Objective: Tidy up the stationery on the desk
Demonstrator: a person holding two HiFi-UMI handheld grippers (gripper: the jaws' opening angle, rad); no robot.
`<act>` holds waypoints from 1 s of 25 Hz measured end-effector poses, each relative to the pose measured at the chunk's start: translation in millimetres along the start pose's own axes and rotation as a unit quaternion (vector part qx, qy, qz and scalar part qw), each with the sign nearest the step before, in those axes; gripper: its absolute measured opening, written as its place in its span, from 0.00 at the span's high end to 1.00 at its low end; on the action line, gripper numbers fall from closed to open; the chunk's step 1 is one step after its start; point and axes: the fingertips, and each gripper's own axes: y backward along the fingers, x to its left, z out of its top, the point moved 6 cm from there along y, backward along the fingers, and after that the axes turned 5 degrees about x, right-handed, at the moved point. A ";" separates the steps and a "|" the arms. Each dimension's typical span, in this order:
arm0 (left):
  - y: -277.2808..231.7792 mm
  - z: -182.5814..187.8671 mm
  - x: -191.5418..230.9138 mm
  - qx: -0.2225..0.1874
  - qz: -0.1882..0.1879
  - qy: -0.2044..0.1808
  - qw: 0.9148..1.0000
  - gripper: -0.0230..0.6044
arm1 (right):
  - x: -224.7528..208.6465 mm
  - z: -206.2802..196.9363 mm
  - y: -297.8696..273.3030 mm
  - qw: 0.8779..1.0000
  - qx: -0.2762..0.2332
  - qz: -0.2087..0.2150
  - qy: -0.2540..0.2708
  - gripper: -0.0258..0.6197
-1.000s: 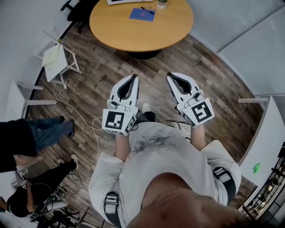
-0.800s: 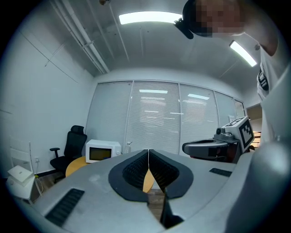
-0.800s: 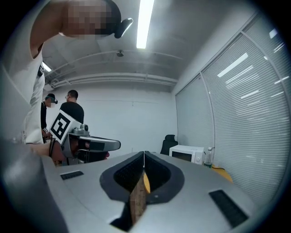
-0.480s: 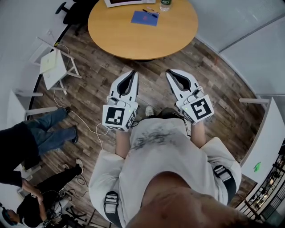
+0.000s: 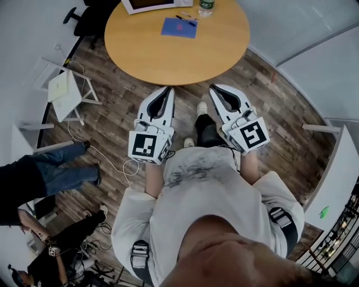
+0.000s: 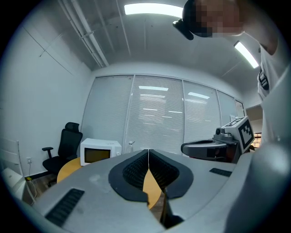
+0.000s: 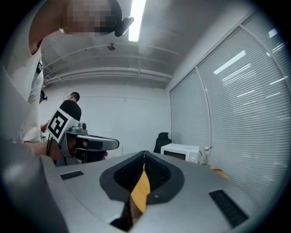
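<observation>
- Left gripper: jaws pressed together with nothing between them, confirmed in the left gripper view; held over the wood-plank floor, just short of the table's near edge
- Right gripper: jaws likewise closed on nothing, as the right gripper view shows; beside the left one, apart from it, tips toward the table
- Round wooden table: ahead of both grippers
- Blue notebook: flat on the table's far half, well apart from both grippers
- Dark pen: lying across the notebook's far right corner
- White microwave: at the table's far edge, left of the notebook
- Bottle: upright, right of the microwave
- Black office chair: on the floor, left of the table
</observation>
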 end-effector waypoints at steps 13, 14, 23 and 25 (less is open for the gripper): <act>-132.2 5.4 56.9 0.014 0.020 0.023 0.999 0.94 | -119.7 1.2 -98.8 0.999 0.004 0.036 -0.019 0.86; -142.1 6.3 61.4 0.015 0.022 0.024 0.999 0.94 | -129.5 0.9 -105.2 0.999 0.007 0.038 -0.020 0.86; -219.6 13.8 95.3 0.027 0.047 0.039 0.998 0.94 | -210.4 3.4 -152.5 0.998 0.030 0.051 -0.019 0.86; -230.0 11.3 100.1 0.030 0.052 0.046 0.997 0.94 | -221.0 0.6 -161.4 0.998 0.035 0.055 -0.022 0.86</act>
